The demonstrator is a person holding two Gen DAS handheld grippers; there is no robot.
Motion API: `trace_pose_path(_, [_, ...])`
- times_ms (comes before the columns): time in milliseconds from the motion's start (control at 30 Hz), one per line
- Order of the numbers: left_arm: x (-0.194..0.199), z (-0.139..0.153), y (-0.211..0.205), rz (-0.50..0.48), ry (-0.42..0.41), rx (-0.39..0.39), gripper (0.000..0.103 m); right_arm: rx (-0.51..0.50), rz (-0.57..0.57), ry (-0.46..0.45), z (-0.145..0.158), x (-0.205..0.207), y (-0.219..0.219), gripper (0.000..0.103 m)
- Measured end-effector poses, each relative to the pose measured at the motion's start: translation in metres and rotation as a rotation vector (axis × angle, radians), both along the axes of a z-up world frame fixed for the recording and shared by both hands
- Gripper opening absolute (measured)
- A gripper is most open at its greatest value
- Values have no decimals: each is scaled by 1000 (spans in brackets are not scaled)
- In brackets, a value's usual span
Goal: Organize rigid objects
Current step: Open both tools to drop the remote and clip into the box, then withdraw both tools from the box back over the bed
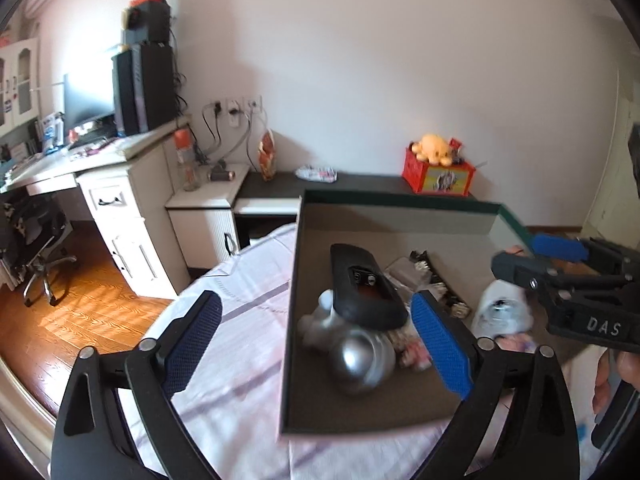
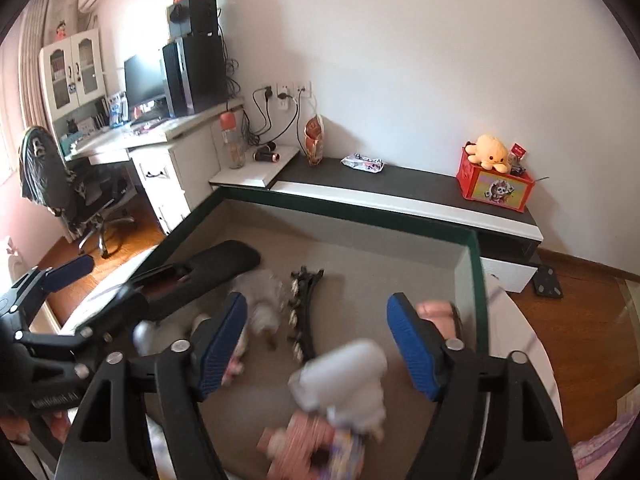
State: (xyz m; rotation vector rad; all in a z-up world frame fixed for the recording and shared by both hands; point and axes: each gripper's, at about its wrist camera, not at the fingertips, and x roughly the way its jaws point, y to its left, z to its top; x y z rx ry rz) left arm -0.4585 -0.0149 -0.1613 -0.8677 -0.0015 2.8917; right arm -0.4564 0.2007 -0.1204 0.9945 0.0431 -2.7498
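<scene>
The left gripper is wide, holding nothing. At 12 o'clock from it a black remote rests on a silver toy in the box. The right gripper is wide too, with a blurry white toy below.

A bed with a pale striped sheet carries a shallow dark-rimmed tray resting flat on it.

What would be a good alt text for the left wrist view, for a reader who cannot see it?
The open left gripper hangs over a shallow tray on a bed, holding nothing. In the tray lie a black remote-like case, a silver toy and small blurred items. The right gripper, also open, reaches in from the right.
</scene>
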Motion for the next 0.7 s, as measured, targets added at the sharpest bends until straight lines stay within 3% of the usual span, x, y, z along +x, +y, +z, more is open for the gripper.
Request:
trace_pose_path(133, [47, 23, -3, 4, 69, -34, 103, 8, -19, 61, 19, 50, 5, 86])
trace_pose_path(233, [84, 41, -4, 7, 118, -46, 103, 27, -42, 128, 36, 94, 6, 103])
trace_pose_path(433, [158, 69, -3, 41, 190, -39, 103, 13, -73, 234, 62, 170, 12, 103])
trace_pose_path(700, [243, 89, -4, 15, 276, -17, 103, 51, -152, 362, 82, 265, 15, 103])
